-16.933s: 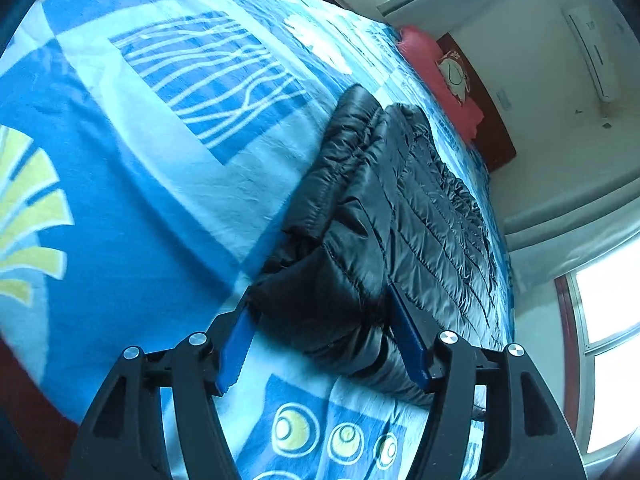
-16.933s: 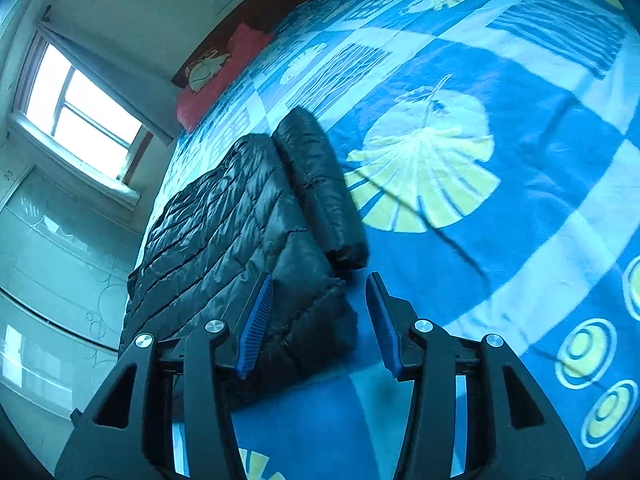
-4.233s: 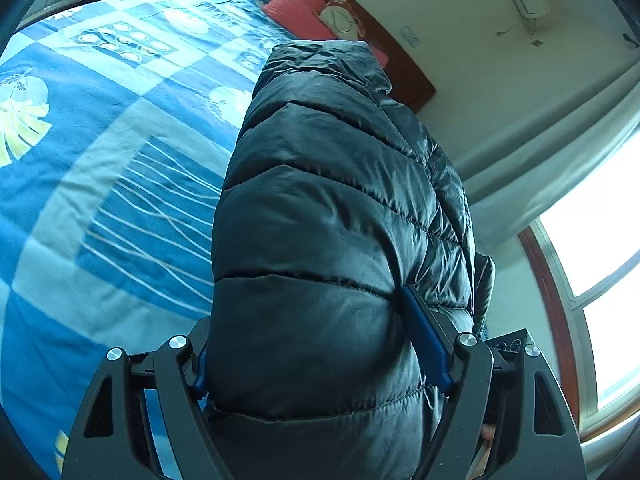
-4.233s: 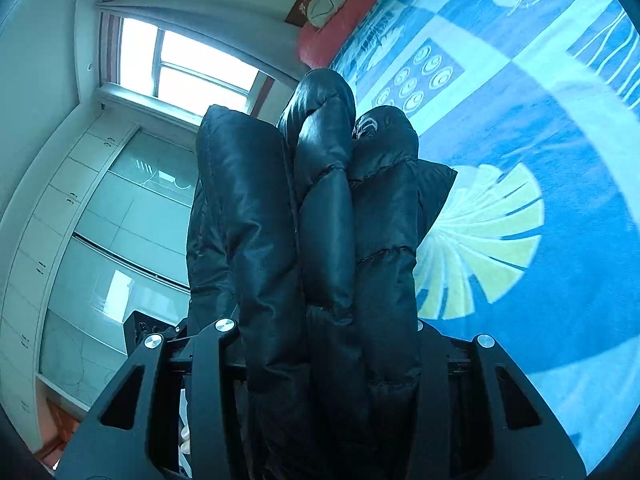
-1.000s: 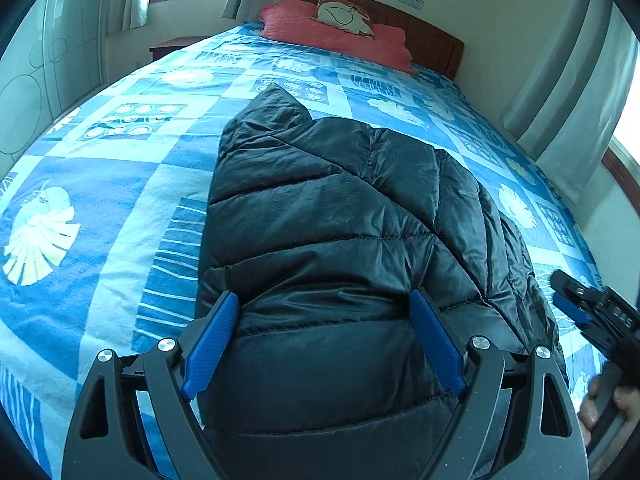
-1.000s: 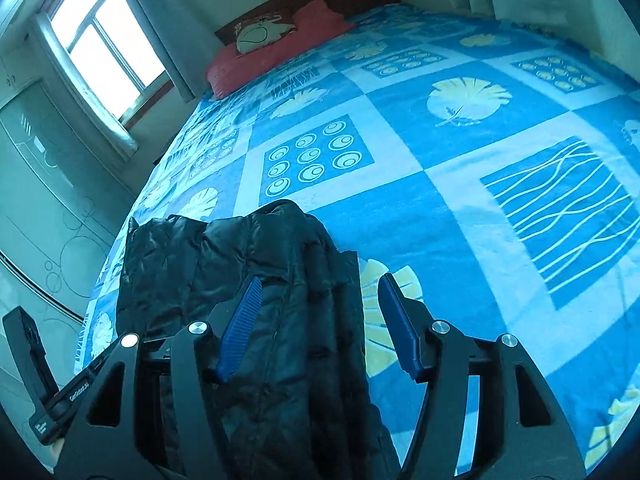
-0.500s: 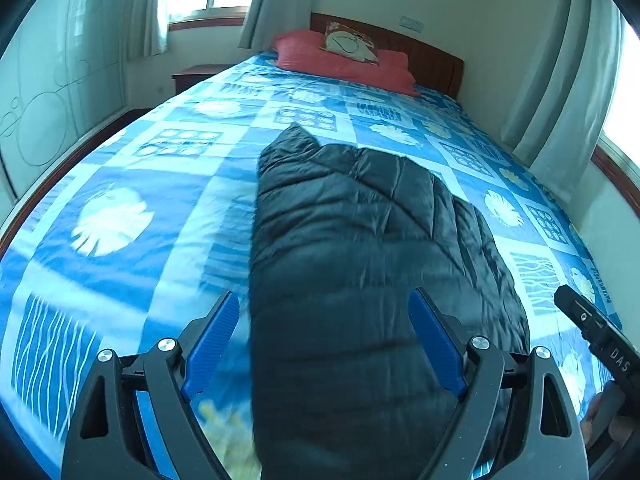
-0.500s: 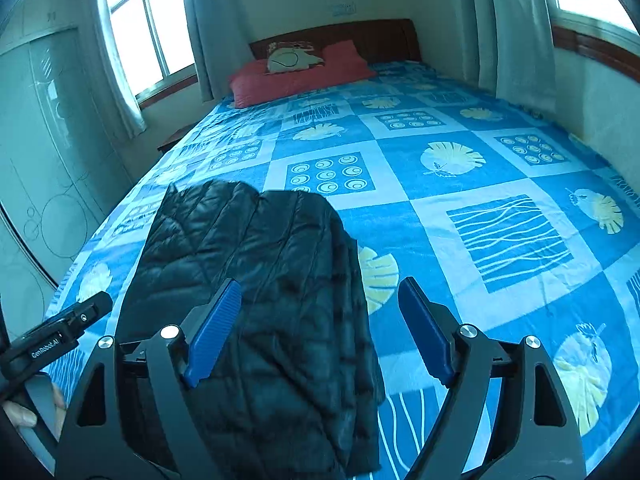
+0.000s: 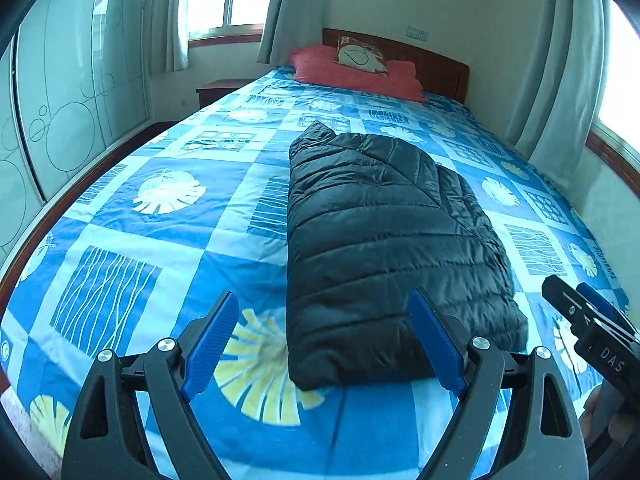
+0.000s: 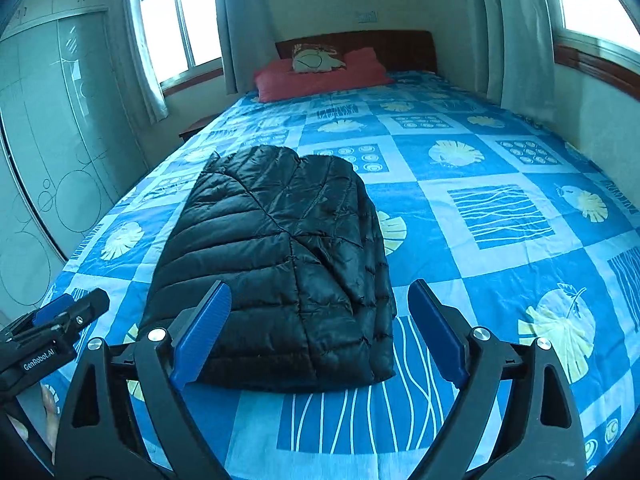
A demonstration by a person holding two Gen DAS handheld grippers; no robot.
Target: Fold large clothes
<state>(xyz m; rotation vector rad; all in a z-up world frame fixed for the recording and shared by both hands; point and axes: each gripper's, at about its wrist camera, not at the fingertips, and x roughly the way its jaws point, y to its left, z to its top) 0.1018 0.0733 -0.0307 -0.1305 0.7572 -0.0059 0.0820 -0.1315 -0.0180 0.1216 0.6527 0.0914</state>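
A black quilted puffer jacket (image 9: 380, 232) lies folded into a thick rectangle on the blue patterned bedspread (image 9: 160, 240), lengthwise toward the headboard. My left gripper (image 9: 323, 300) hovers open above the bed, short of the jacket's near edge, with nothing between its blue pads. In the right wrist view the jacket (image 10: 276, 248) lies ahead and a little left. My right gripper (image 10: 319, 288) hangs clear of it, its jaws opening and empty. Each gripper shows at the edge of the other's view: the right gripper (image 9: 580, 312) and the left gripper (image 10: 68, 312).
Red pillows (image 10: 320, 76) and a wooden headboard (image 10: 400, 50) stand at the far end of the bed. Glass wardrobe doors (image 9: 60, 120) run along the left and a nightstand (image 9: 216, 90) stands by the window. Curtains (image 10: 520, 40) hang at the right wall. The bedspread (image 10: 500, 216) stretches wide to the jacket's right.
Both grippers have drawn back from the jacket toward the foot of the bed and risen. The right jaws have spread wider. The jacket now lies free on the bed.
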